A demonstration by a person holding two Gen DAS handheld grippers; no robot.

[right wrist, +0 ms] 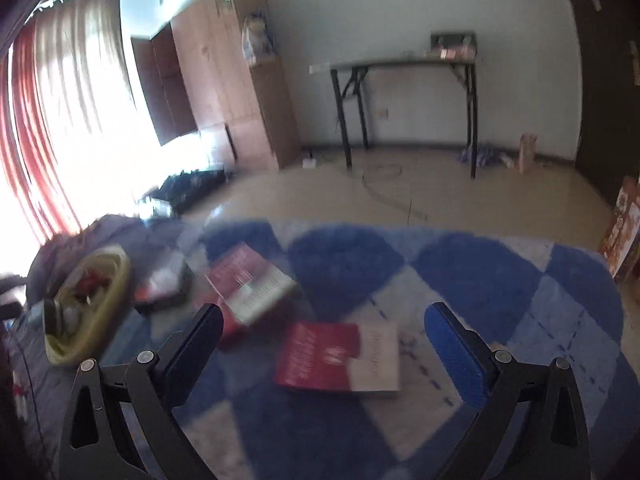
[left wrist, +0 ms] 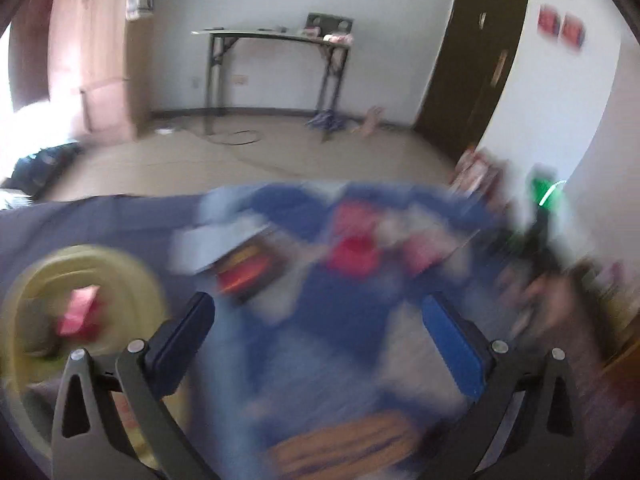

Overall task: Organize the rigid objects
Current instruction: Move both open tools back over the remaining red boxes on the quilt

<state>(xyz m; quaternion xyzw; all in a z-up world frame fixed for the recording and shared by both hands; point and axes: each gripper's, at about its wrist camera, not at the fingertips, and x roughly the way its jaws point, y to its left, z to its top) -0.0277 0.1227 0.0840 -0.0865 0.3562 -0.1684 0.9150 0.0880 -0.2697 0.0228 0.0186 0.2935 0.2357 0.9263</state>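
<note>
Far left in the right wrist view sits the yellow basket (right wrist: 86, 308), on the grey cloth just off the edge of the blue checked blanket (right wrist: 480, 280), with small items inside too blurred to name. Beside it lies a dark box (right wrist: 162, 286), then a red and white box (right wrist: 250, 284), tilted, its long axis running from upper left down to lower right. Centre stage, the red and white book (right wrist: 340, 358) lies flat on the blanket, long axis running left to right, red half toward the basket, white half toward the right. The right claw (right wrist: 324, 340) hangs over it, jaws spread wide and empty, the book between the fingers but not touched.

Over to the left wrist view, heavily smeared: the basket (left wrist: 76, 308) sits at the left with something pink (left wrist: 78, 310) inside. The left claw (left wrist: 316, 328) is released too, jaws wide apart, nothing in them. Red boxes (left wrist: 352, 252) lie beyond on the blanket (left wrist: 340, 320); their direction cannot be told through the blur. At the back wall stands a folding table (right wrist: 404, 66).
</note>
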